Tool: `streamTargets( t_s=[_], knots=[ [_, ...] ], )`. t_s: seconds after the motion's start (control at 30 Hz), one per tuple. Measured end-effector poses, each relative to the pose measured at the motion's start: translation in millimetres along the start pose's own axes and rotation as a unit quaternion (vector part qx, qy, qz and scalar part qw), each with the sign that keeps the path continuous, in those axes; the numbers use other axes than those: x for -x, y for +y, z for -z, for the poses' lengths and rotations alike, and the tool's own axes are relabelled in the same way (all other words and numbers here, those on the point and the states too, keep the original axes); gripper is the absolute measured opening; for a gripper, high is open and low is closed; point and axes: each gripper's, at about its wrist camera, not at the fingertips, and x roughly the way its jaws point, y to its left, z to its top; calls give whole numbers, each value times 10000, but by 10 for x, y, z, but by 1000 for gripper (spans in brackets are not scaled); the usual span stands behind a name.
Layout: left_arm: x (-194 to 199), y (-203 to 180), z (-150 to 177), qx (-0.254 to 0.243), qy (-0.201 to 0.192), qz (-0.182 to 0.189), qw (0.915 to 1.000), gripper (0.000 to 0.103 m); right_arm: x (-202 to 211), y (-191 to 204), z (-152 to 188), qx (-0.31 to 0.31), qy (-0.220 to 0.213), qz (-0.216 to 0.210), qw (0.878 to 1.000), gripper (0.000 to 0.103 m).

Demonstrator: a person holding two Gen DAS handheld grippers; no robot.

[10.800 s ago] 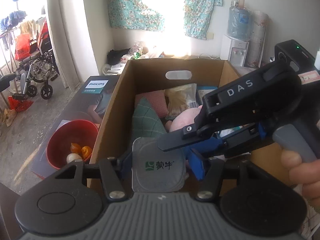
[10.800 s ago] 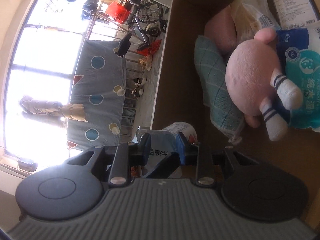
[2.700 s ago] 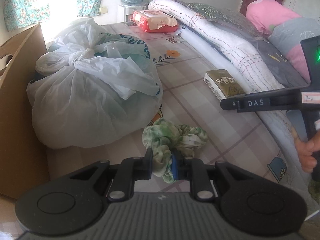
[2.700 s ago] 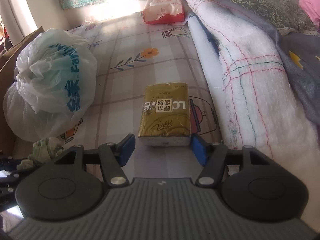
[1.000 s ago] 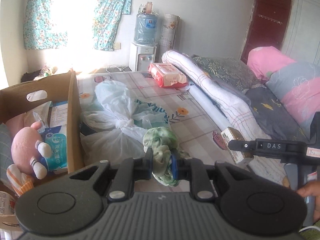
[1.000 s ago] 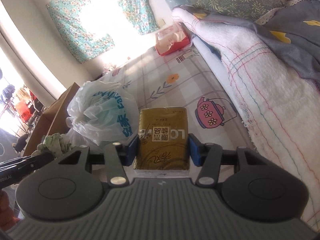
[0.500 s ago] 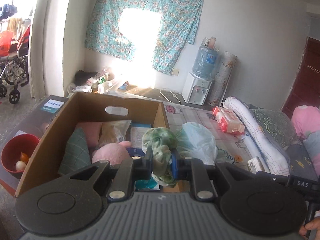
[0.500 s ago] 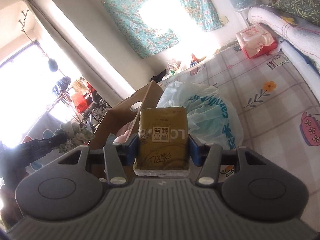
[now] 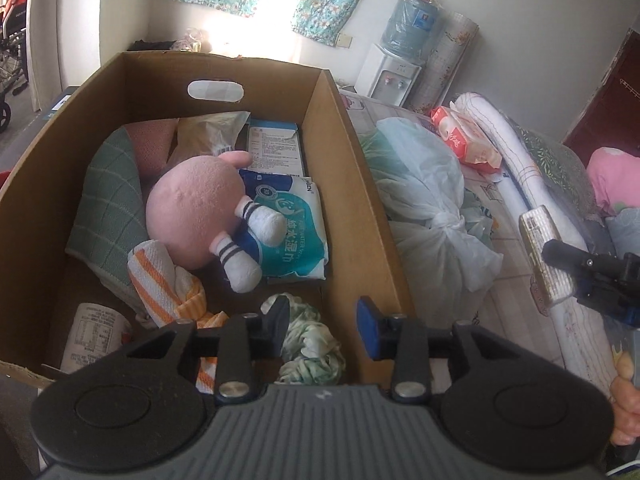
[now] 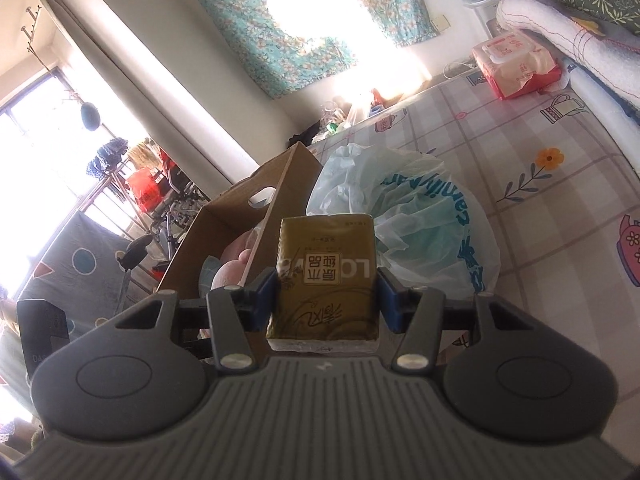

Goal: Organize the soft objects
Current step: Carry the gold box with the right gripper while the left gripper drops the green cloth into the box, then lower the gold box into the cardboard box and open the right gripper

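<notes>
My left gripper (image 9: 323,322) is open above the near right corner of the cardboard box (image 9: 348,152). The green-white cloth (image 9: 310,346) lies loose on the box floor under it. The box also holds a pink plush toy (image 9: 196,216), a wet-wipes pack (image 9: 296,236), a green cushion (image 9: 108,208) and an orange-striped towel (image 9: 160,284). My right gripper (image 10: 327,292) is shut on a gold tissue pack (image 10: 326,276), held in the air to the right of the box (image 10: 256,220). The pack also shows in the left wrist view (image 9: 544,256).
A tied white plastic bag (image 9: 428,208) lies on the patterned mat (image 10: 540,184) against the box's right wall. A red-and-white wipes pack (image 10: 516,68) and a rolled white quilt (image 9: 516,152) lie further right. A water dispenser (image 9: 394,68) stands by the wall.
My left gripper has opened and dropped the green-white cloth into the box. My right gripper has kept the gold tissue pack and moved closer to the box.
</notes>
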Motion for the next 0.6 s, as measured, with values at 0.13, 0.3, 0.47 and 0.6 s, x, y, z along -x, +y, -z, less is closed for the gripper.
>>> streamTargets(
  t_s=[0.13, 0.3, 0.47, 0.6],
  knots=[
    [102, 49, -38, 32, -234, -50, 9997, 52, -69, 35, -3, 28, 57, 21, 10000, 52],
    [350, 201, -123, 232, -658, -211, 9973, 65, -118, 217, -58, 270, 86, -118, 9995, 52],
    [674, 406, -157, 424, -1142, -674, 9903, 82, -194, 561, -151, 678, 139, -403, 9968, 52],
    [918, 539, -131, 422, -1447, -1204, 9812, 90, -349, 867, -182, 945, 321, -744, 9922, 52]
  ],
)
